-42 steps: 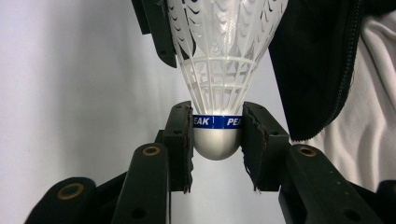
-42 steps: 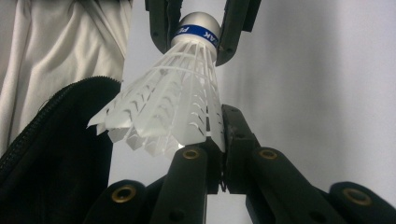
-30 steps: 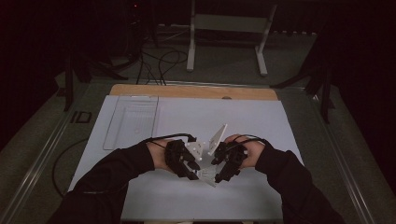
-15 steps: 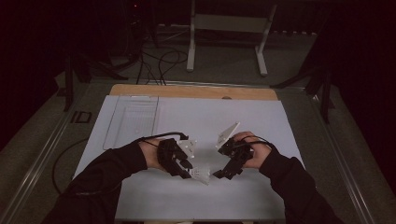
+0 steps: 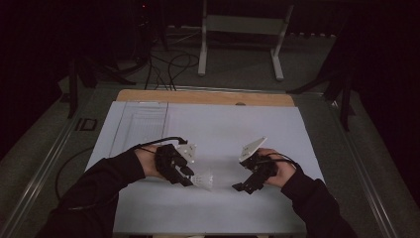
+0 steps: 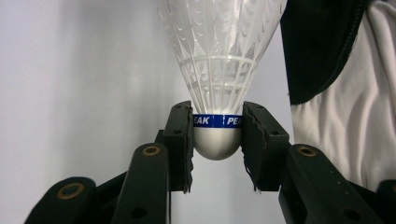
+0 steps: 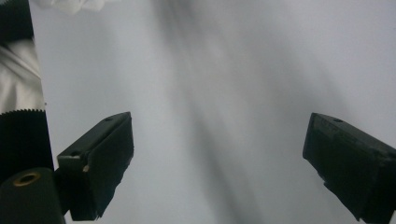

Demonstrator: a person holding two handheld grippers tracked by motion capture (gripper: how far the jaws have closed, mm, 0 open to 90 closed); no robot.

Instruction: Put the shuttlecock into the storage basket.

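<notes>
A white shuttlecock (image 6: 219, 60) with a blue band and a rounded white cork base is clamped at its base between the jaws of my left gripper (image 6: 217, 135). In the high view the shuttlecock (image 5: 204, 180) points right and toward me from my left gripper (image 5: 187, 174), low over the white table sheet (image 5: 233, 129). My right gripper (image 5: 241, 187) is a short way to the right of it, apart from it. The right gripper (image 7: 218, 158) stands wide open with nothing but the white sheet between its jaws.
A clear flat tray (image 5: 141, 126) lies on the sheet at the back left. A wooden strip (image 5: 203, 97) runs along the table's far edge. Cables (image 5: 168, 62) and a metal stand (image 5: 242, 29) are on the floor beyond.
The two hands have drawn apart. My right gripper has let go and moved right, now open; the shuttlecock stays in my left gripper, which has shifted slightly left.
</notes>
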